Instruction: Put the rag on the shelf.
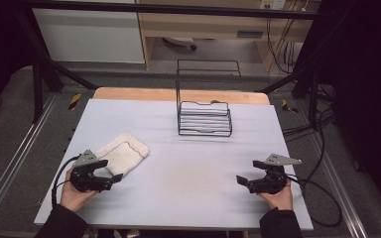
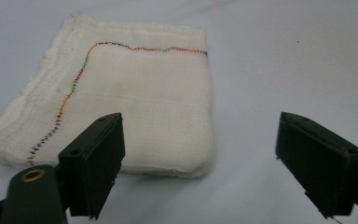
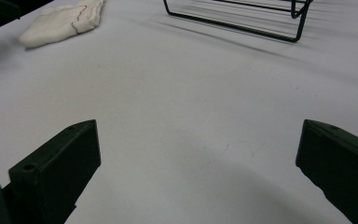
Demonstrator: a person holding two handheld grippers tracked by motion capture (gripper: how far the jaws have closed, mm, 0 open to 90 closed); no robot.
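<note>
from above, a folded white cloth [image 1: 123,151] lies on the pale table [image 1: 188,163], just beside the left gripper [image 1: 110,171]; a wire rack [image 1: 204,118] stands farther back. left gripper view: jaws spread wide over the cloth's near edge (coloured stitching). right gripper view: the right gripper [image 3: 198,168] gapes over bare tabletop.

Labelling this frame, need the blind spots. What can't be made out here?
- Cloth: underside and fold count hidden by its top layer, left gripper view.
- Rack: upper part cut off by the top edge, right gripper view.
- Rack wires: too fine to count, high view.
- Right claw: base cut off by the bottom edge.
</note>
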